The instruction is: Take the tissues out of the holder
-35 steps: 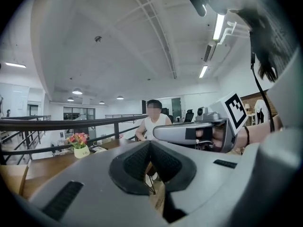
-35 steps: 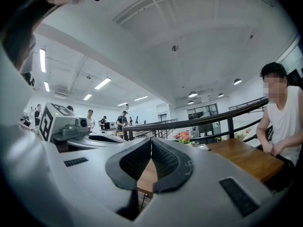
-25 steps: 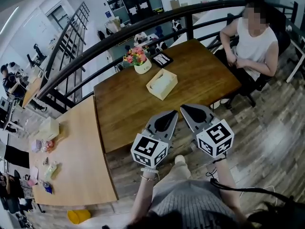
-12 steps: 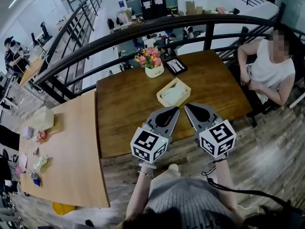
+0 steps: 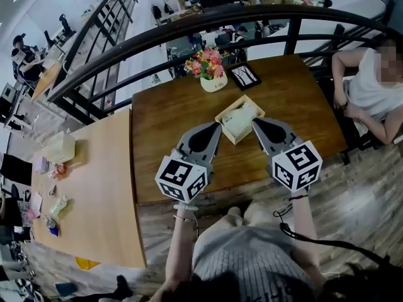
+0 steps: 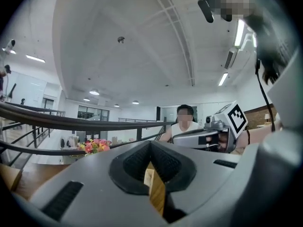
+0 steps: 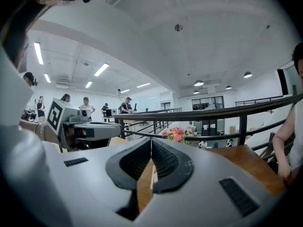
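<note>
The tissue holder (image 5: 240,119) is a light wooden open box with white tissues in it. It sits on the dark wooden table (image 5: 165,137) in the head view. My left gripper (image 5: 215,126) points at the holder's left side, and my right gripper (image 5: 255,123) points at its right side. Both tips are close to the box, and I cannot tell whether they touch it. Both have their jaws together with nothing between them. In the left gripper view the shut left gripper (image 6: 150,144) shows a sliver of the wooden holder (image 6: 155,188) below its tip. The right gripper (image 7: 151,141) is likewise shut.
A pot of flowers (image 5: 212,68) and a black tray (image 5: 244,75) stand behind the holder. A person (image 5: 376,87) sits at the table's right end. A black railing (image 5: 189,27) runs behind. The paler table (image 5: 101,187) on the left carries a tissue box (image 5: 60,148) and small items.
The view has closed in on the dark table. Both grippers have moved forward, from the table's near edge to either side of the tissue holder. Their jaws stayed shut.
</note>
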The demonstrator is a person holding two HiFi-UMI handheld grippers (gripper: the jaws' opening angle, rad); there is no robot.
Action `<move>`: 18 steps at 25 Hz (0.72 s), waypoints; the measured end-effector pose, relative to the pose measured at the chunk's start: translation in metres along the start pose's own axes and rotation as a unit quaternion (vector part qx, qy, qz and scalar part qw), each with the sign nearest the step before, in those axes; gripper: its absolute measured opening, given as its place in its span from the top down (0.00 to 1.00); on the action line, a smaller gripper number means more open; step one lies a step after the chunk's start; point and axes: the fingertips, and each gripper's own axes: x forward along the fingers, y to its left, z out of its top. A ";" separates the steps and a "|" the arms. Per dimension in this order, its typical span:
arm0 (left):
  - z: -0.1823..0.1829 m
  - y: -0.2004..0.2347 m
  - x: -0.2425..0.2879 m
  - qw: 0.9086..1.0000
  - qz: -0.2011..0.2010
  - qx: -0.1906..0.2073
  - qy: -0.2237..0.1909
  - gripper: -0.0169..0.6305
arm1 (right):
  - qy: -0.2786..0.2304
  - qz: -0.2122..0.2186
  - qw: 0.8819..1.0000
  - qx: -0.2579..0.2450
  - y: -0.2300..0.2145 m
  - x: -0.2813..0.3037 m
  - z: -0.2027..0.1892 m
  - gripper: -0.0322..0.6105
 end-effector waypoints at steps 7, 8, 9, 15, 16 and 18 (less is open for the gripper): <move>-0.026 0.004 0.024 0.999 0.031 -0.003 0.038 0.96 | 0.025 0.052 0.998 0.006 -0.032 0.019 -0.007 0.93; -0.025 0.004 0.030 0.999 0.034 0.000 0.039 0.96 | 0.029 0.060 0.998 0.003 -0.037 0.021 -0.007 0.93; -0.024 0.004 0.034 0.999 0.038 0.001 0.039 0.96 | 0.034 0.070 0.997 -0.003 -0.041 0.024 -0.007 0.93; -0.042 0.008 0.046 0.996 0.054 -0.006 0.070 0.96 | 0.116 0.122 0.984 -0.052 -0.047 0.038 -0.031 0.93; -0.044 0.011 0.046 0.995 0.061 -0.009 0.075 0.96 | 0.128 0.128 0.982 -0.054 -0.048 0.041 -0.035 0.93; -0.049 0.017 0.048 0.994 0.073 -0.018 0.081 0.96 | 0.141 0.142 0.978 -0.057 -0.051 0.049 -0.040 0.93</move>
